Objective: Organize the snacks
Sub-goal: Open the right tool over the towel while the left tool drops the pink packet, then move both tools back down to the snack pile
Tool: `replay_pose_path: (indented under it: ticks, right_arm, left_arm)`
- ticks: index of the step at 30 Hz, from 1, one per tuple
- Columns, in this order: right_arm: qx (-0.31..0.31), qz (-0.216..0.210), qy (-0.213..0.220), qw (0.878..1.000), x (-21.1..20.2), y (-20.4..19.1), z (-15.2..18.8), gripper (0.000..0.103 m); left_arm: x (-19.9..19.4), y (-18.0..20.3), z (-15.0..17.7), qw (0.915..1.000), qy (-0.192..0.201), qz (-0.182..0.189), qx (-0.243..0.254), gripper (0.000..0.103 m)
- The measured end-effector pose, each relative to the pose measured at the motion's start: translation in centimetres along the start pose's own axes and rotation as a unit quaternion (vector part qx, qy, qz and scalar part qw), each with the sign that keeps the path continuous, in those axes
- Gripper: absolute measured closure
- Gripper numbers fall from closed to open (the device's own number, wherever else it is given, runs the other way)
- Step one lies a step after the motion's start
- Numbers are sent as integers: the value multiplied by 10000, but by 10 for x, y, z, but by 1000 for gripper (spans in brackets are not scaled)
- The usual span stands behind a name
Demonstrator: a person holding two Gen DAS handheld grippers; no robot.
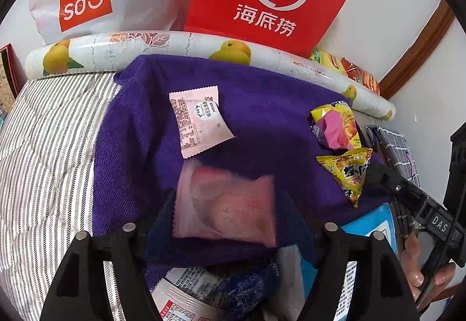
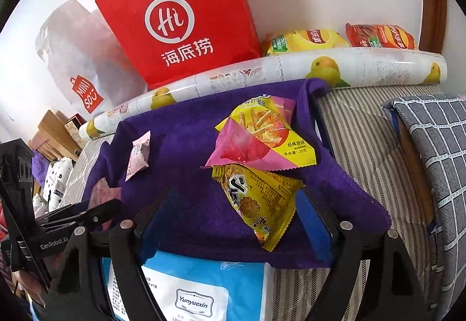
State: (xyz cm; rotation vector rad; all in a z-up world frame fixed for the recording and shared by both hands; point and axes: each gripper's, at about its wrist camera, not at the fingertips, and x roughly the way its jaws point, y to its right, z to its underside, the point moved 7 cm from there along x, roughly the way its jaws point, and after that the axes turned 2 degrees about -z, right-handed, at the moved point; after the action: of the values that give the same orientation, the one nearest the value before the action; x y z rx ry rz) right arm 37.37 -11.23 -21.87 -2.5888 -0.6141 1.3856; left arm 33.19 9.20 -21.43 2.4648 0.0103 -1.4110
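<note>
Left wrist view: the left hand-held gripper [image 1: 224,204] stands wide, a blurred pink packet [image 1: 224,204] between its fingers, untouched. Right wrist view: the right hand-held gripper [image 2: 233,213] gapes around a yellow snack bag [image 2: 259,201] on the purple towel [image 2: 180,128].

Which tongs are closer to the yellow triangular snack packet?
Right. The right tongs are open around the yellow packet; the left tongs sit off to its side, open over a pink packet.
</note>
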Motion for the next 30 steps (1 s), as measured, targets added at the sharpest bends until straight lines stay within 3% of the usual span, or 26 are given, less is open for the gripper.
replay_pose_path:
  ticks: [10,17,30]
  right_arm:
    - [67,-3,76,9999,-2,2,-1,20]
    - [-47,79,154,9998,-5,-1,-1,20]
    - [-155,53,437,9989,-13,-5,-4,21]
  left_arm:
    - [-16,-3,-6,9985,255,381,-314,29]
    - [-27,2,-9,9981,553,256,-131,29]
    - [-34,4,-11,9967,717,347,-171,29]
